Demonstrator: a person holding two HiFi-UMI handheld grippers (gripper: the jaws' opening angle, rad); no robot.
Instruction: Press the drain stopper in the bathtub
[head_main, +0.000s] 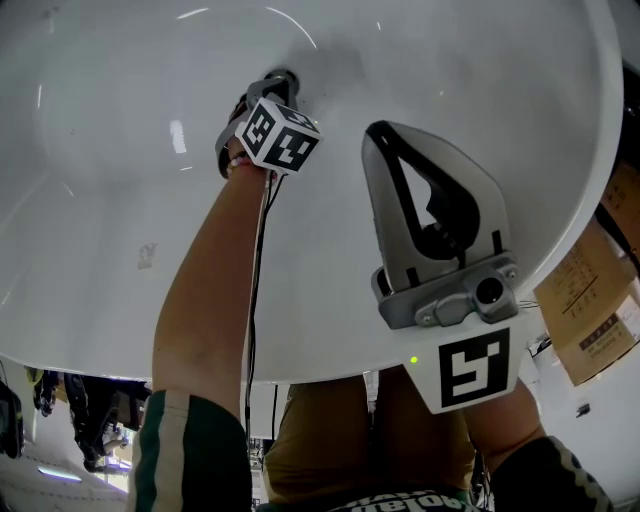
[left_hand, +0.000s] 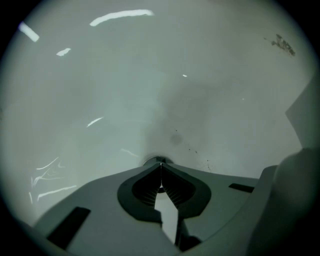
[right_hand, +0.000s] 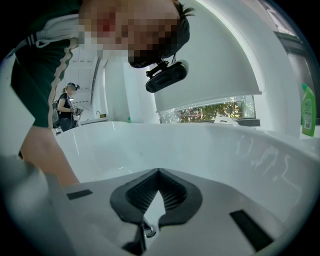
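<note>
Touching the stopper (left_hand: 154, 160) with clenched tips, the left gripper (left_hand: 160, 166) sits at 12 o'clock in the tub (head_main: 100, 200), head view. Right gripper (right_hand: 158, 171) is clenched on nothing, held at 4 o'clock from the left.

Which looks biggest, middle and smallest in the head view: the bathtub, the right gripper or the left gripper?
1. bathtub
2. right gripper, though being nearest the camera enlarges it
3. left gripper, farther away

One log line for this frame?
left gripper: shut, tips at stopper | right gripper: shut, empty, raised over tub
</note>
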